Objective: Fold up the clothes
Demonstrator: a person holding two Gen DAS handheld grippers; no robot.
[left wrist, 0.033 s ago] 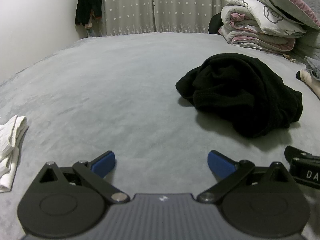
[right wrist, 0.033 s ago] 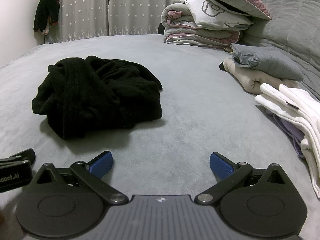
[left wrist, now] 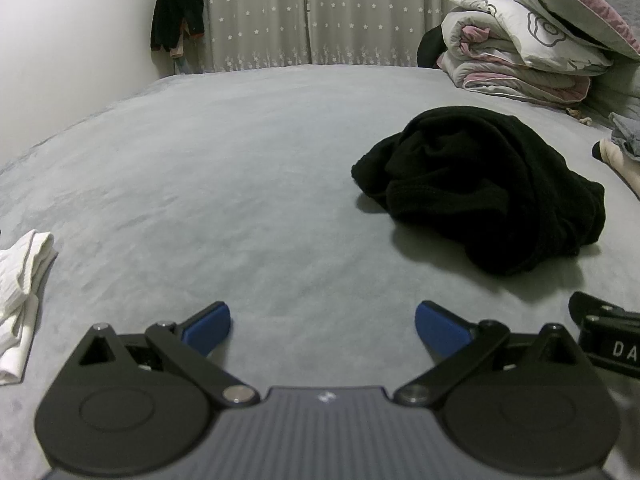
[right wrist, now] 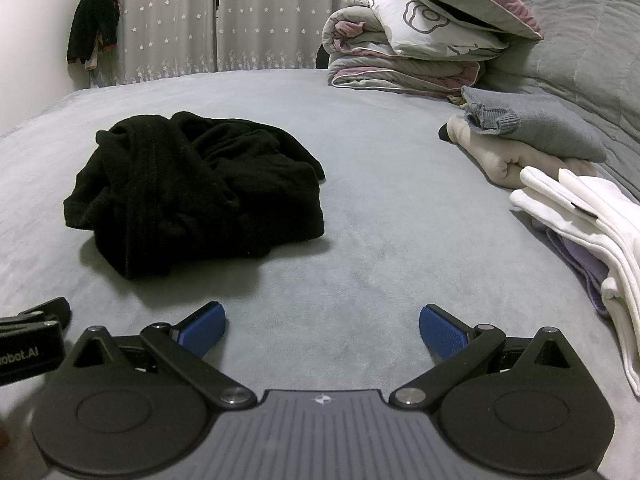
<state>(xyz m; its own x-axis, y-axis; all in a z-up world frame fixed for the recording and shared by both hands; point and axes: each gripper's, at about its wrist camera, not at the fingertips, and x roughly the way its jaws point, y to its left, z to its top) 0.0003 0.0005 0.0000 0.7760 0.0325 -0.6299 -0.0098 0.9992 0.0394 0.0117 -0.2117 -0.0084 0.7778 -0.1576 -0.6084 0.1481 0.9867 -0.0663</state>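
Crumpled black fleece garment (right wrist: 196,192) on grey bed (left wrist: 200,184): ahead-left of right gripper (right wrist: 322,330), ahead-right of left gripper (left wrist: 323,328); both wide, empty.

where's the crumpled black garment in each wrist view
Left wrist: the black garment lies right of centre on the grey bed, ahead and right of the open left hand-held gripper.
Right wrist: the black garment lies left of centre, ahead and left of the open right hand-held gripper.
Shared landmark: the folded quilt stack at the far end.
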